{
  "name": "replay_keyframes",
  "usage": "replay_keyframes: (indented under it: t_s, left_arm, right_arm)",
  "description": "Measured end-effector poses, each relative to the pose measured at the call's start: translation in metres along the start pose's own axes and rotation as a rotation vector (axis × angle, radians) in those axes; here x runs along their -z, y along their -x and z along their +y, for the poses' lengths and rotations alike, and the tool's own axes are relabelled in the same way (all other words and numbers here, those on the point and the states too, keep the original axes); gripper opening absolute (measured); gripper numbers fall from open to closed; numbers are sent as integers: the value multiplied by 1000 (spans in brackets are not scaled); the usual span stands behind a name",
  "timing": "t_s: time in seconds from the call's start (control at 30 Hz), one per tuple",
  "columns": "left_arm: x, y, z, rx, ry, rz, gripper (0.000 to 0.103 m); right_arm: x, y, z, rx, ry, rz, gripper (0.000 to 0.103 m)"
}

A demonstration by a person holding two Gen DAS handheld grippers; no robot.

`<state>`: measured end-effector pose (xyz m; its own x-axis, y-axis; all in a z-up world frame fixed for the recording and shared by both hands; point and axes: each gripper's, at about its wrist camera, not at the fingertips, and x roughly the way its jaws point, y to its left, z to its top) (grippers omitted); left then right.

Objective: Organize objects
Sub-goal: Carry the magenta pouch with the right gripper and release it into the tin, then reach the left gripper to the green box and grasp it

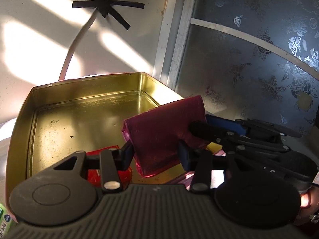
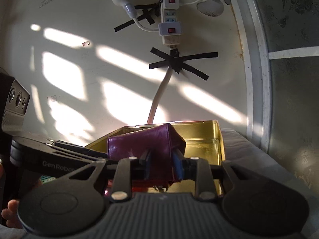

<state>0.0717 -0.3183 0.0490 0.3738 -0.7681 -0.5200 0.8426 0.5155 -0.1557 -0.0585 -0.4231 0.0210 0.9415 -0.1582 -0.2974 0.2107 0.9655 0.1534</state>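
Left gripper [image 1: 155, 155] with fingers on both sides of purple box [image 1: 163, 131], contact not clear. Right gripper [image 2: 161, 165] clamped on same box. Behind, toward 11 o'clock, gold tin [image 1: 79, 107], red pack [image 1: 111, 171] inside near edge.

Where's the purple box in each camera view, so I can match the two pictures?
Left wrist: purple box sits centre, tilted, over the gold tin's near right corner.
Right wrist: purple box is at centre, in front of the tin.
Shared landmark: the black tape cross on the wall above the tin.
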Motion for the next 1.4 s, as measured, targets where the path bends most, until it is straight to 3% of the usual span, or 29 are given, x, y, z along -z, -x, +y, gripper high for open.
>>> replay_keyframes:
  t_s: [0.07,0.13,0.23,0.33,0.47,0.57,0.83,0.97,1.4]
  left_arm:
    - [1,-6,-1,-38,5,7,50]
    - [2,-7,-2,-56,10,11,50]
    - [1,5,-3,-72,27,9,50]
    - [4,35,-9,-95,10,-40,50]
    - [23,81,-13,-187,-13,-83,52]
    - [43,103,-7,-264,-20,-77,52]
    - [87,120,38,-444,74,50,52]
    - [103,131,61,-494,127,80,52]
    - [138,176,110,-611,193,58,56]
  right_arm:
    - [6,-4,-3,32,-5,7,28]
    - [11,-3,-5,45,-26,-10,39]
    - [11,6,-7,67,-67,-45,40]
    - [13,26,-6,28,-159,-93,40]
    - [30,54,11,-27,-223,-108,41]
    - [46,59,28,-61,-240,-56,41]
    - [64,37,72,-134,-202,133,41]
    - [68,30,98,-155,-136,175,41]
    - [75,5,173,-254,10,280,42]
